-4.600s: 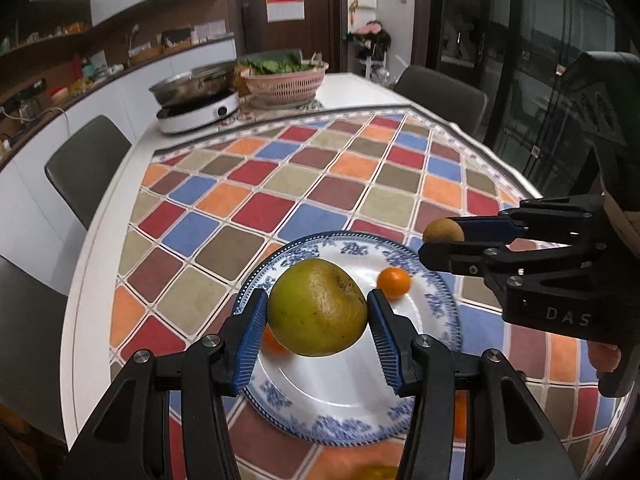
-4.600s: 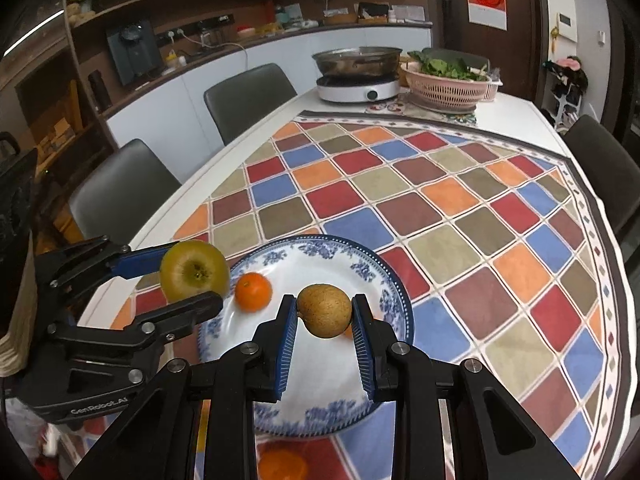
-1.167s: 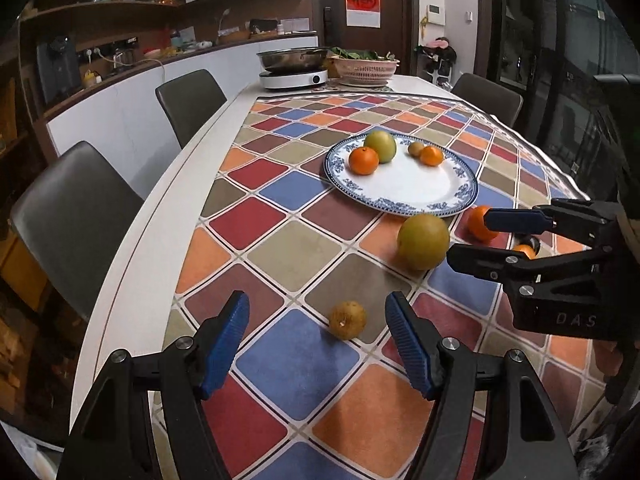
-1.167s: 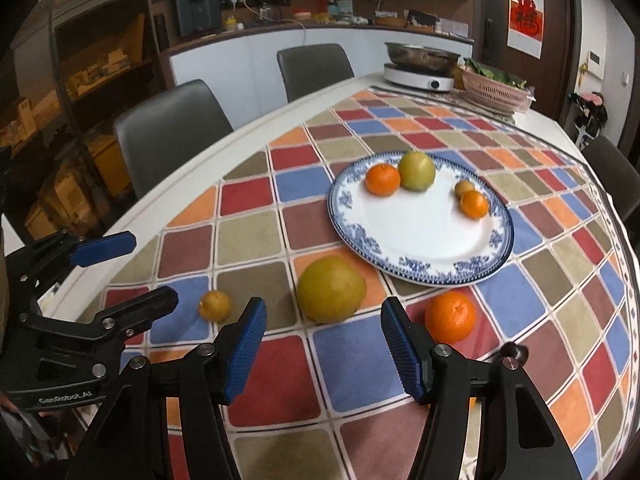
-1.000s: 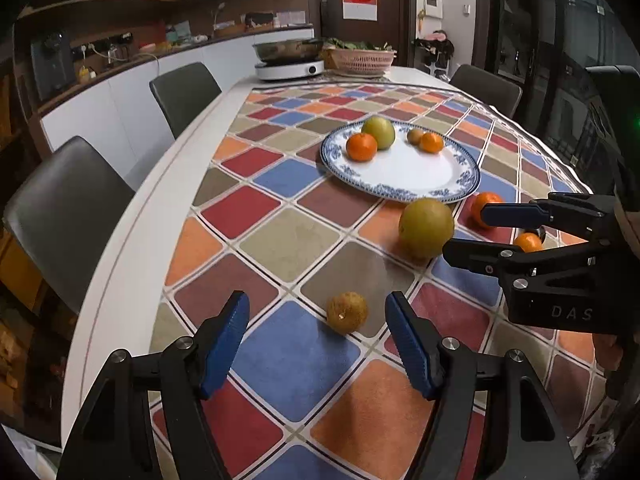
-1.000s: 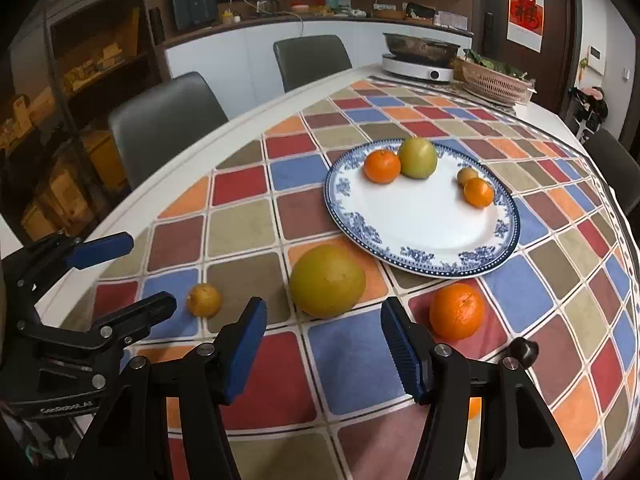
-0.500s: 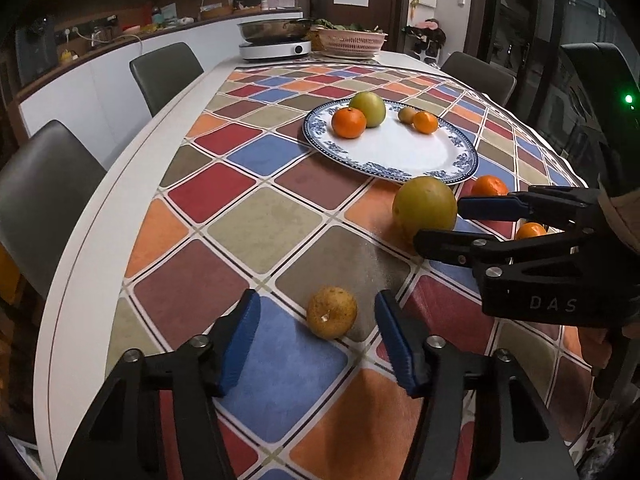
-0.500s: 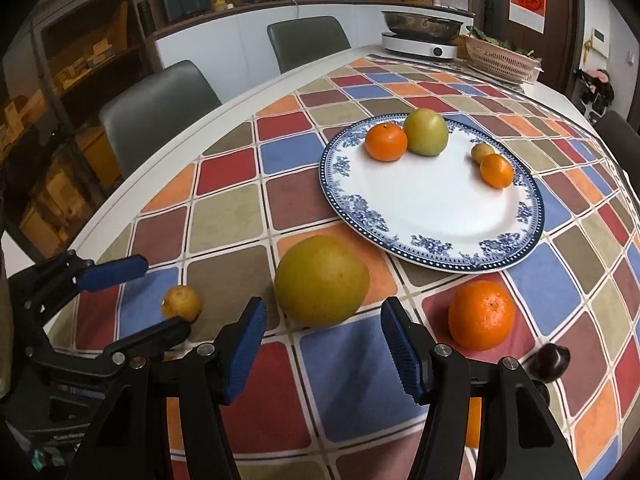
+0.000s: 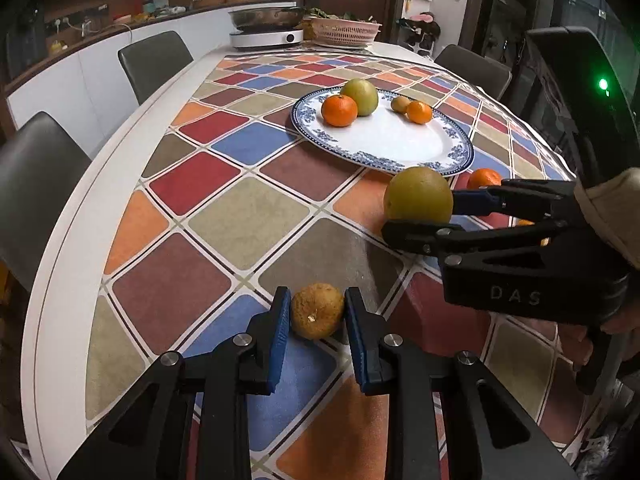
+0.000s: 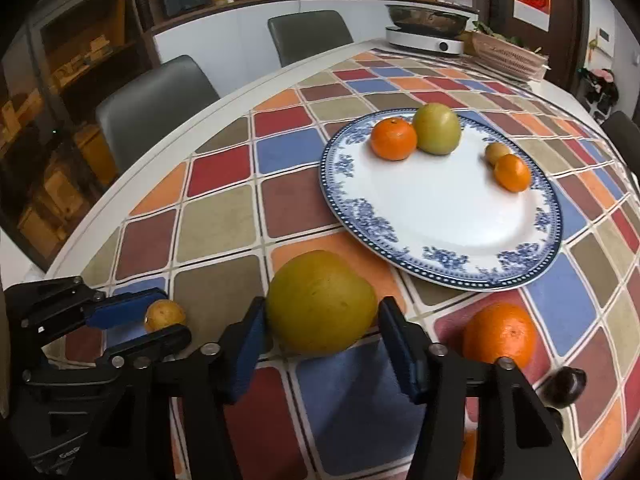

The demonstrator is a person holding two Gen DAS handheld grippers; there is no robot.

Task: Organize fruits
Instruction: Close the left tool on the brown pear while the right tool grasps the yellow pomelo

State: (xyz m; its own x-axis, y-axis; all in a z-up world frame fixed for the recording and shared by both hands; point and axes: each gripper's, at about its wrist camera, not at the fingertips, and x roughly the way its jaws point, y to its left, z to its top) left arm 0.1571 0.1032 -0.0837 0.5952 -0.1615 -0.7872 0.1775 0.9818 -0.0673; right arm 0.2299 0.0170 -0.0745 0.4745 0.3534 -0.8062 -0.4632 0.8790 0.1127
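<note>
My left gripper [image 9: 316, 296] is shut on a small brownish-orange fruit [image 9: 317, 316] that rests on the checked tablecloth; from the right wrist view that gripper [image 10: 160, 320] holds the same fruit [image 10: 164, 314]. The jaws of my right gripper [image 10: 322, 304] are closing around a large yellow-green fruit [image 10: 320, 302] on the cloth, with a thin gap left at the right pad. From the left wrist view the right gripper [image 9: 420, 216] straddles that fruit [image 9: 418, 194]. Beyond stands a blue-rimmed plate [image 10: 440, 216] with a mandarin [image 10: 393, 138], a green apple [image 10: 437, 128] and two small fruits.
An orange [image 10: 500, 334] and a dark small fruit [image 10: 564, 386] lie on the cloth right of my right gripper. The table's white edge [image 9: 52, 280] curves along the left, with grey chairs [image 10: 160, 92] behind it. A cooker with a pan [image 10: 426, 36] and a basket of greens stand far back.
The left jaws have closed onto the small fruit. The right gripper has come down and forward so the large fruit sits between its fingers, and its jaws have narrowed.
</note>
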